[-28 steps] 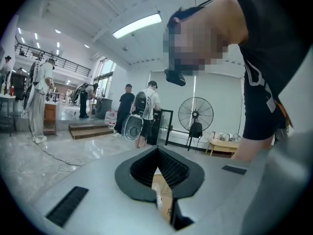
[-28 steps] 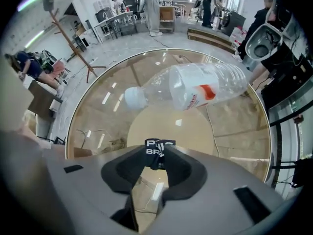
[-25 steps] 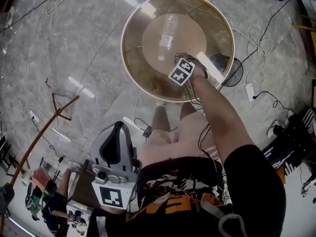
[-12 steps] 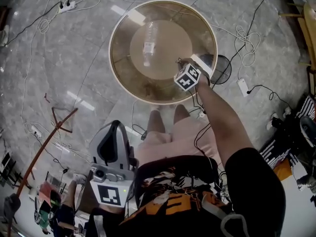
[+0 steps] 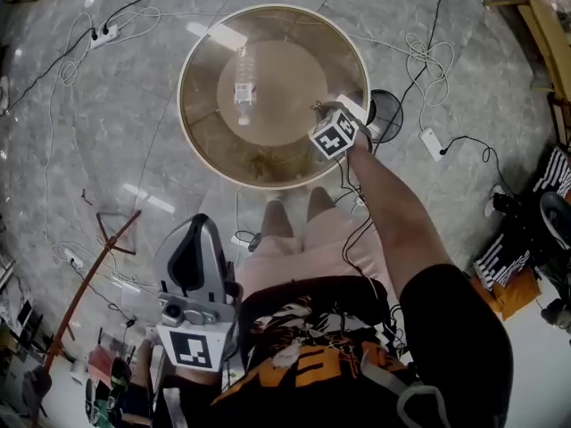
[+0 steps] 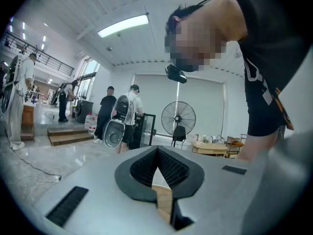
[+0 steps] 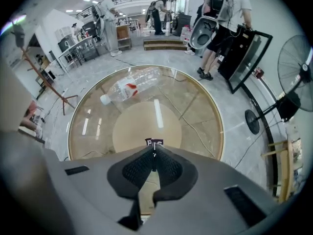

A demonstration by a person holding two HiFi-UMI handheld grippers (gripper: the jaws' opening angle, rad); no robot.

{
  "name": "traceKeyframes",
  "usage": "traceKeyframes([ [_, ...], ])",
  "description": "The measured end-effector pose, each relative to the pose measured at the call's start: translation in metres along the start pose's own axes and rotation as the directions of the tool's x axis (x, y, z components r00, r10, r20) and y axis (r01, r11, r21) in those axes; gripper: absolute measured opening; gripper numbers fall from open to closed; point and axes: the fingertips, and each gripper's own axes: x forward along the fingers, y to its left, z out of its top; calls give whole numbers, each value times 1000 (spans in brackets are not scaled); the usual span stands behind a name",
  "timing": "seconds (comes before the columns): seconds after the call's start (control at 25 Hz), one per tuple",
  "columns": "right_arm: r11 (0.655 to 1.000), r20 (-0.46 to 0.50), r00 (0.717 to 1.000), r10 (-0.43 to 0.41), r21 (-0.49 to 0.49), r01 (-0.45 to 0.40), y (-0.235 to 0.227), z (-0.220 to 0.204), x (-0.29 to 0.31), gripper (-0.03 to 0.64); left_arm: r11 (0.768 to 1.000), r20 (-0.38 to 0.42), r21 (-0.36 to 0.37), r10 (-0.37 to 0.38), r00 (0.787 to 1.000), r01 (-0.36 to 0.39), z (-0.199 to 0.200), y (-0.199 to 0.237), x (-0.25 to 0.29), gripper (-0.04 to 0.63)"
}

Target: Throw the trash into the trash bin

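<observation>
Nearest, back from the desk (image 7: pixel 195 111), the left gripper (image 6: pixel 157 151) is closed on nothing. Over the desk's near rim the right gripper (image 7: pixel 154 153) points down, pinching a dark scrap (image 7: pixel 154 143); farther across lies a bottle (image 7: pixel 128 89). No trash bin shows, so grip the scrap firmly while finding one.

Bottle (image 5: pixel 242 83) in trash bin (image 5: pixel 207 143) (left of centre), right claw (image 7: pixel 154 150) over bin's right rim, fan base (image 5: pixel 389 107) just beyond

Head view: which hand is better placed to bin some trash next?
Right. Its tool pinches a small dark scrap above the round glass top; the left tool sits shut and empty, back at the waist.
</observation>
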Motion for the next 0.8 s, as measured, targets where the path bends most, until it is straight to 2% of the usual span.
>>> traceKeyframes([
  [0.12, 992, 6, 999, -35, 122, 34, -32, -17, -15, 25, 1000, -1, 9, -18, 1000, 18, 6, -10, 8, 23],
  [0.24, 970, -17, 996, -88, 227, 89, -74, -56, -37, 25, 998, -4, 22, -51, 999, 52, 12, -29, 19, 23],
  [0.52, 875, -90, 979, -182, 439, 203, -152, -170, -82, 25, 984, -16, 57, -168, 986, 169, 23, -88, 62, 23],
  [0.64, 846, -99, 976, -192, 487, 216, -165, -203, -93, 25, 974, -23, 71, -214, 976, 215, 25, -120, 79, 23],
  [0.8, 827, -97, 976, -194, 519, 216, -178, -232, -99, 25, 961, -33, 82, -261, 965, 263, 27, -161, 99, 23],
])
